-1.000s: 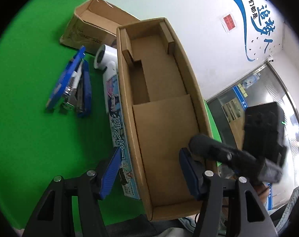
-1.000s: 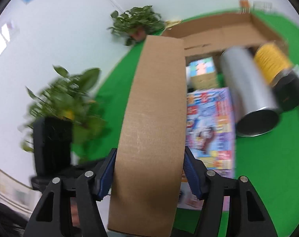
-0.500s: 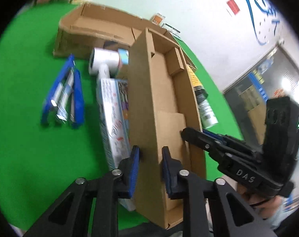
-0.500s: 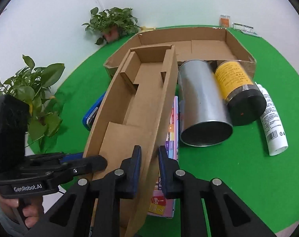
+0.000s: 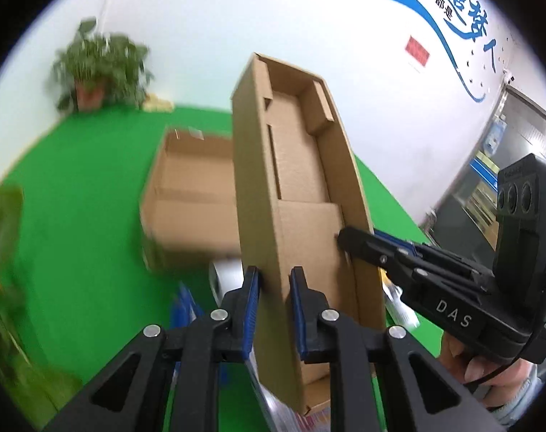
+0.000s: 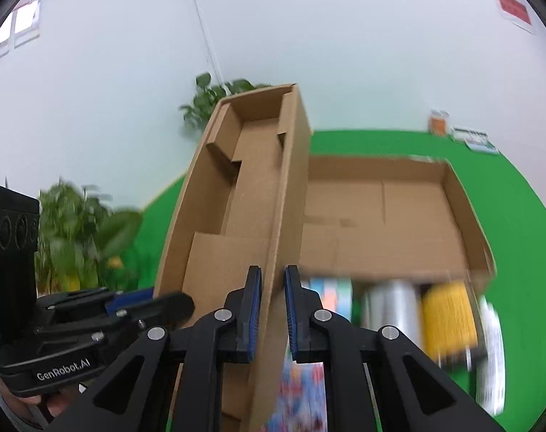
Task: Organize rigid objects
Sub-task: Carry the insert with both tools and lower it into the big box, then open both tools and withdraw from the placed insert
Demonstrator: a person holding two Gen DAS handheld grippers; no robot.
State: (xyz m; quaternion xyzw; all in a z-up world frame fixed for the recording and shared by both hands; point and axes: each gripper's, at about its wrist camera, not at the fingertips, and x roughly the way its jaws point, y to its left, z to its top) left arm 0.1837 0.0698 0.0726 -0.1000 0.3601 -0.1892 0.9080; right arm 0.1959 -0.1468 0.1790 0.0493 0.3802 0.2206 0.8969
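Since the earlier frame both tongs have gone from standing wide on either side of the long, narrow, brown cardboard tray [image 5: 301, 194] to pinching its two long walls, and the tray has come up off the green surface [image 5: 85, 237] so that its far end now tilts up against the white wall. The left tongs [image 5: 274, 289] are clamped on the tray's left wall, with one blue pad outside and one inside; the right tongs [image 6: 273, 288] grip the opposite wall the same way, near the tray's near end. The tray is empty, with folded cardboard dividers inside. Beyond the tongs and lower down lies a wide, shallow, open brown cardboard box [image 6: 464, 208] on the surface. Just below and to the right of the right tongs, blurred, lie a silver metal cylinder [image 6: 392, 302], a yellow-labelled jar [image 6: 447, 318], a white tube [image 6: 492, 345] and a colourful flat printed box [image 6: 301, 396]. The step in hand looks like lifting the tray clear to reposition it. The next move likely calls for both hands to travel together and level, so the thin walls neither twist nor slip from the pads, then to set the tray down on a free patch of the surface.
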